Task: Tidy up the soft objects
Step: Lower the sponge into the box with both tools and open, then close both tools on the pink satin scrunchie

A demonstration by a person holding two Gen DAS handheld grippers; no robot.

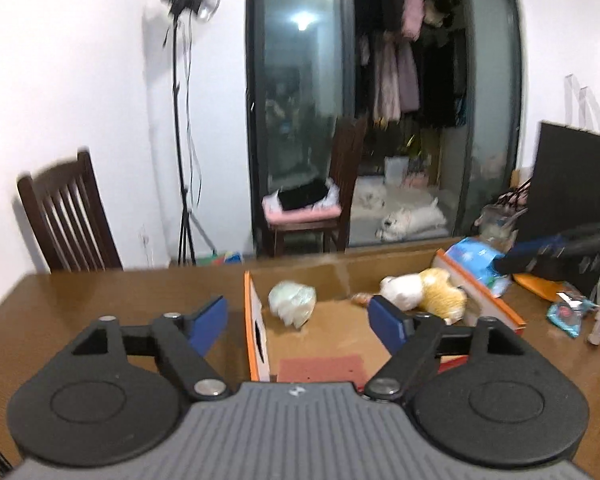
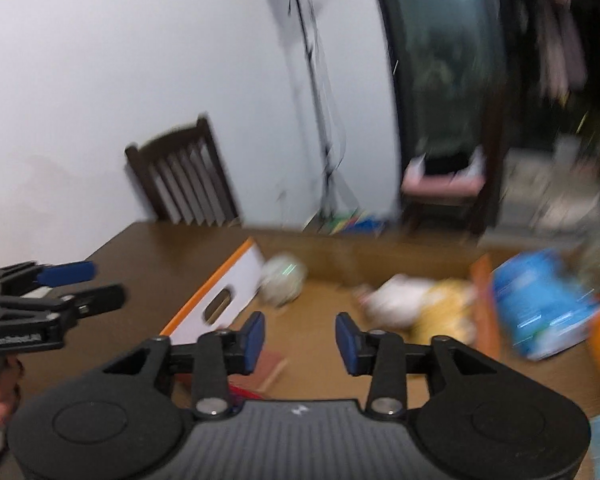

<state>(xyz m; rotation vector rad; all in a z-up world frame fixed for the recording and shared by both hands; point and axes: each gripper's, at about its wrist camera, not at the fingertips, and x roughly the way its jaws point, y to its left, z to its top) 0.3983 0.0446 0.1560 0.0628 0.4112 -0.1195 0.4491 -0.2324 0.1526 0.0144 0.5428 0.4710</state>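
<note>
Both grippers, left (image 1: 300,320) and right (image 2: 300,338), hang released and empty. The plush (image 1: 424,294) and bag (image 1: 293,303) lie boxed beyond the jaws. Risk: a blurred, hasty reach could clip the box wall (image 1: 256,328).

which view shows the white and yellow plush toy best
The left wrist view: the plush toy lies sharp inside the cardboard box, partly behind a blue pad. The right wrist view shows it whole but smeared by motion blur.

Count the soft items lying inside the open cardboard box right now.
2: a pale green crumpled plastic bag near the box's left wall, and a white-and-yellow plush toy toward its right side. The near end is hidden behind the gripper.
</note>
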